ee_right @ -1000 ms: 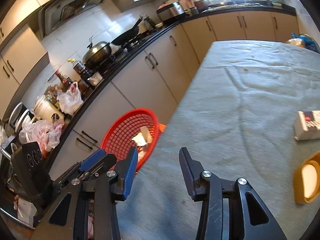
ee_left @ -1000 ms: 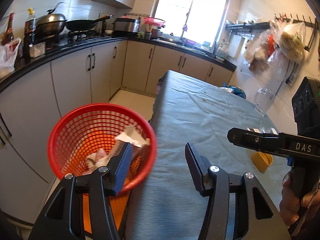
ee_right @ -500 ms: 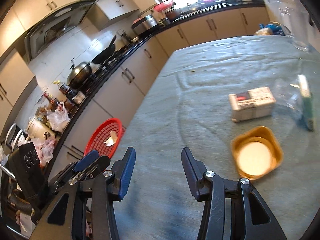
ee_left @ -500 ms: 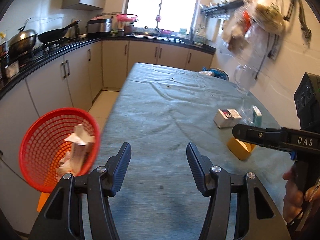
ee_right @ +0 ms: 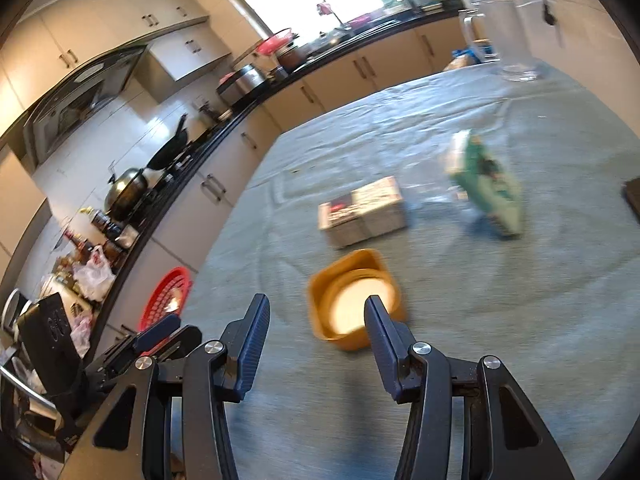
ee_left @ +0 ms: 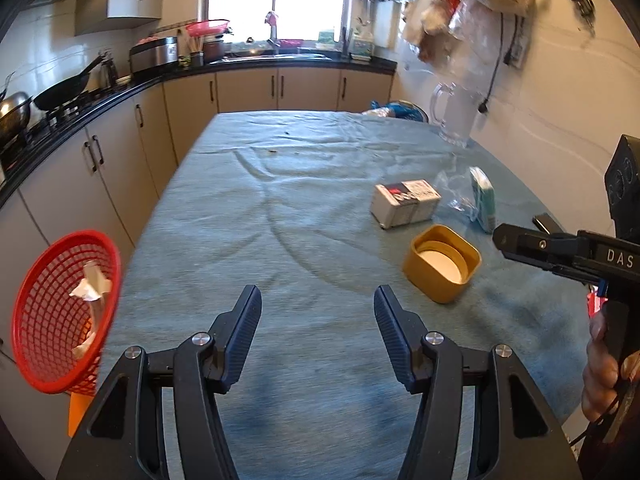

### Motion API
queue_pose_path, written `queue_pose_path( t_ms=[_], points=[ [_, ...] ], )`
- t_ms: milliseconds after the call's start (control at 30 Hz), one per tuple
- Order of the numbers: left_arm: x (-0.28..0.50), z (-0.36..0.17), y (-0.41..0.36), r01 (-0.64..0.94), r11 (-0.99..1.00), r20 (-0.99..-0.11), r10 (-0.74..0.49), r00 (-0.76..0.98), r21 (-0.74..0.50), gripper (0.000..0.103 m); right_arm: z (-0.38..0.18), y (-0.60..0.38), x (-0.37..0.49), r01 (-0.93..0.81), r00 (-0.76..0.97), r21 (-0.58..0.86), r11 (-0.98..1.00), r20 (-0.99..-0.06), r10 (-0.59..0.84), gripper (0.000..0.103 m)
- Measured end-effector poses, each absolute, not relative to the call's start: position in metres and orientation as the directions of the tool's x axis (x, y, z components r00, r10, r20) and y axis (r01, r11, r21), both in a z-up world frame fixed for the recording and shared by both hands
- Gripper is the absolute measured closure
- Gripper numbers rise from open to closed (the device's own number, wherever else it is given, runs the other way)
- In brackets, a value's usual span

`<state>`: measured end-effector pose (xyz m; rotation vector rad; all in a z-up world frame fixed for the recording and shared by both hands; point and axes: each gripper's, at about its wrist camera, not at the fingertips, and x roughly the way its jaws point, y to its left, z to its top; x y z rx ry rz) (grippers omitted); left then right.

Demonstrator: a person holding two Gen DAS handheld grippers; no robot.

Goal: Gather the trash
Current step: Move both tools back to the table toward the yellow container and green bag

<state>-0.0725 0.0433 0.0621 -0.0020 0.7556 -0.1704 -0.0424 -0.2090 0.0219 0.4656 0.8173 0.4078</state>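
While angled down at table [ee_left: 320, 208] | left tool [ee_left: 316, 334], right tool [ee_right: 316, 340] half-open (empty) | yellow tub [ee_right: 354, 300] seemingly near right.

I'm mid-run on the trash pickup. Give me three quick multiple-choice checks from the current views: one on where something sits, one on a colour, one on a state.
1. Where is the red basket?
A. On the table beside the yellow tub
B. Off the table's left edge, by the cabinets
C. On the counter by the window

2. What colour is the open tub nearest the right tool?
A. Yellow
B. Blue
C. White

3. What is between the fingers of the left tool?
A. A crumpled paper
B. The small box
C. Nothing, they stand apart over bare cloth

Answers:
1 B: the left wrist view shows it beyond the cloth's edge, paper scraps inside.
2 A: both views show a yellow body with a pale inside.
3 C: only the table cloth shows in the gap.
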Motion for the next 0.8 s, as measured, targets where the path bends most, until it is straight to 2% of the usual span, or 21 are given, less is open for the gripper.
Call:
queue_pose_path(
  t_ms=[333,533,633,733,800],
  points=[
    [-0.034,0.052,-0.002,0.246,0.961,-0.74,-0.257,0.621,-0.126,0.046,0.016,-0.26,-0.049,-0.098,0.653,0.576,0.811,-0.578,0.489,0.05],
    [-0.005,0.043,-0.029,0.268,0.954,-0.774,-0.271,0.572,-0.136,0.048,0.014,-0.278,-0.051,-0.079,0.663,0.593,0.801,-0.569,0.486,0.05],
    [0.005,0.036,-0.044,0.29,0.95,-0.791,-0.264,0.552,-0.115,0.053,0.016,-0.284,-0.049,-0.066,0.672,0.593,0.803,-0.568,0.475,0.05],
    [0.013,0.026,-0.058,0.311,0.946,-0.812,-0.254,0.525,-0.095,0.067,0.018,-0.29,-0.045,-0.052,0.681,0.584,0.81,-0.572,0.456,0.05],
    [0.016,0.019,-0.065,0.31,0.948,-0.824,-0.232,0.517,-0.072,0.071,0.018,-0.293,-0.04,-0.044,0.683,0.579,0.814,-0.578,0.447,0.05]
  ],
)
